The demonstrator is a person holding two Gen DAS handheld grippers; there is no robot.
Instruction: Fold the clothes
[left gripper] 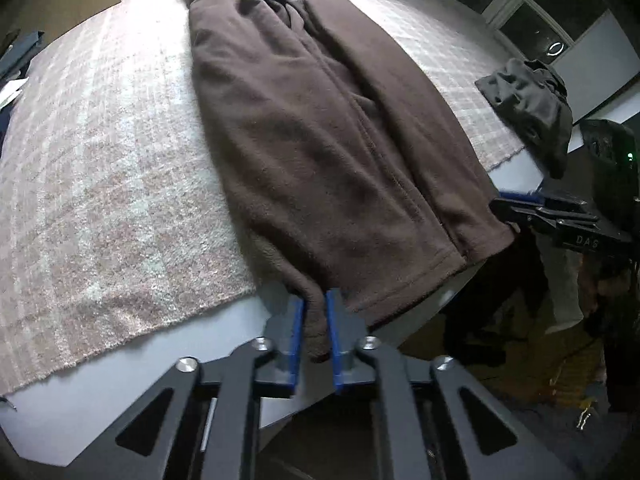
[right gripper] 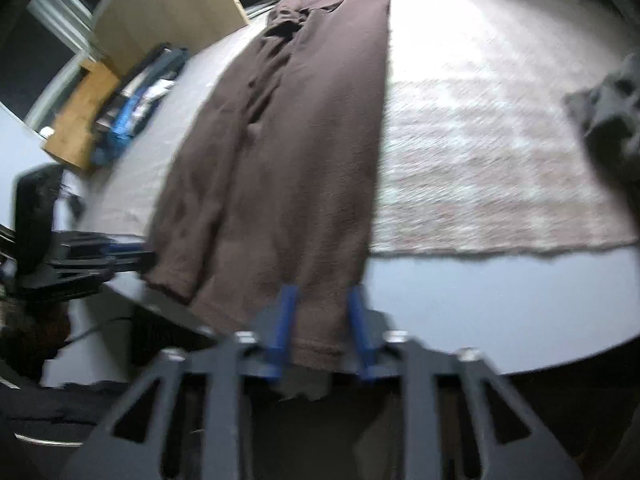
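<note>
Left claw [left gripper: 316, 312] and right claw [right gripper: 322, 316] each pinch the brown trousers' [left gripper: 320, 128] hem.

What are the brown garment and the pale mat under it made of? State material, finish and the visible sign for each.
Brown garment: likely fleece or a similar soft knit; matte, fuzzy nap, stitched hem at the near edge.
Pale mat: seems a woven or low-pile textile; matte, with a faint pinkish-white check and a fuzzy, slightly frayed edge. The exact fibre of either cannot be told.
</note>
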